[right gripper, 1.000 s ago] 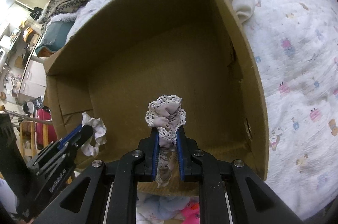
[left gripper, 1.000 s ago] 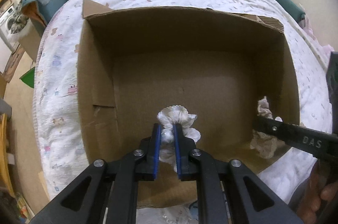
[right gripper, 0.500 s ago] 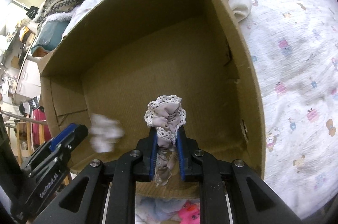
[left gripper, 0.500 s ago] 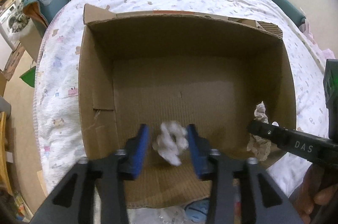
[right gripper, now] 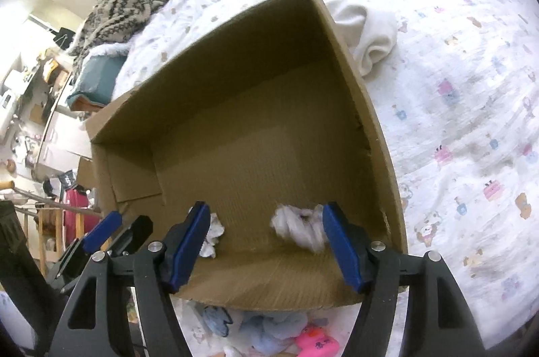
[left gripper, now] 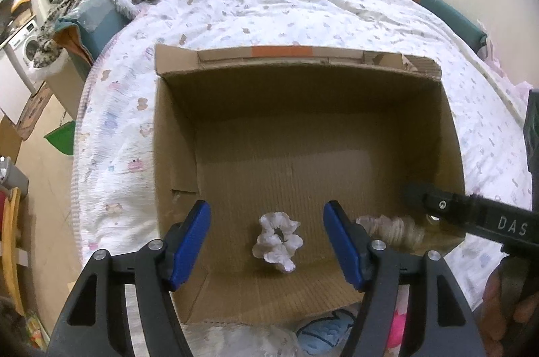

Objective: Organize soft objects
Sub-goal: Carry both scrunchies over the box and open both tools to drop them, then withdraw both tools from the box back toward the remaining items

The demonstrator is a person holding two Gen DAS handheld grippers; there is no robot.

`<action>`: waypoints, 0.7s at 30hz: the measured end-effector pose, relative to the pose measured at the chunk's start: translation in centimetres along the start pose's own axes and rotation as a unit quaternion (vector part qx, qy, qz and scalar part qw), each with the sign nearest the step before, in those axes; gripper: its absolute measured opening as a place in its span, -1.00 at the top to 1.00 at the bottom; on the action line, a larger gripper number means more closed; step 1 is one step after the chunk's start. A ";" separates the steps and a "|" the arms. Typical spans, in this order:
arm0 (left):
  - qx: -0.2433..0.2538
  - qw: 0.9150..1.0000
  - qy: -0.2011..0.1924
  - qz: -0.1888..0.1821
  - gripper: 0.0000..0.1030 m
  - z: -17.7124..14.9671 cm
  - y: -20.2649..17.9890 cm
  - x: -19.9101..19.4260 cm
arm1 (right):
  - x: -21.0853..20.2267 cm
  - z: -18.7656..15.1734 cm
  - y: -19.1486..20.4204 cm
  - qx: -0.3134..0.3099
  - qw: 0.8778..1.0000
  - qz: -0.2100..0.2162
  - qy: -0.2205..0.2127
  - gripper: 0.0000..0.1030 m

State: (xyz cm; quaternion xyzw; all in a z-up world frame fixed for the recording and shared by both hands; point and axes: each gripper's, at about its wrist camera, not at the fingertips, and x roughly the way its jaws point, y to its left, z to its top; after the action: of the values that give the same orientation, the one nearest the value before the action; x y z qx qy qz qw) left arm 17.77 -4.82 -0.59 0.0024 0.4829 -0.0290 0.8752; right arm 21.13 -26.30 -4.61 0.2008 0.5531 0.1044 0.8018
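Both tongs hang over the near edge of an open cardboard box (left gripper: 175, 134) standing on a bed (left gripper: 303, 6).

Left tongs (left gripper: 267, 242): jaws have just been opening and stand wide, gripping nothing. The white scrunchie (left gripper: 278, 240) lies on the box floor between the blue pads, touching neither.

Right tongs (right gripper: 266, 244): jaws have just been opening and stand wide. The lace-edged scrunchie (right gripper: 301, 227), blurred, sits just inside the right pad (right gripper: 340, 247); contact cannot be determined.
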 end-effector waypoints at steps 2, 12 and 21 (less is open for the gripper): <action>0.001 1.000 -0.004 0.005 -0.30 0.0 0.4 -0.5 | -0.4 -0.3 0.2 -0.008 1.000 -0.004 -0.004 -0.42; -0.040 0.999 0.012 0.009 -0.30 -1.6 2.2 -2.6 | -2.7 -1.8 1.0 -0.031 0.999 -0.015 -0.020 -0.42; -0.045 0.999 0.020 0.015 -0.30 -4.1 2.7 -4.5 | -4.3 -4.3 -0.1 -0.016 0.999 -0.018 -0.023 -0.42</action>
State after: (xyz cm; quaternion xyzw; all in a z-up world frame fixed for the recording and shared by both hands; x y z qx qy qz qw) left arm 12.05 -1.76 0.90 -0.0295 0.5010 0.0057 0.8649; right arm 15.59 -27.21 -2.36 0.1808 0.5360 0.0940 0.8193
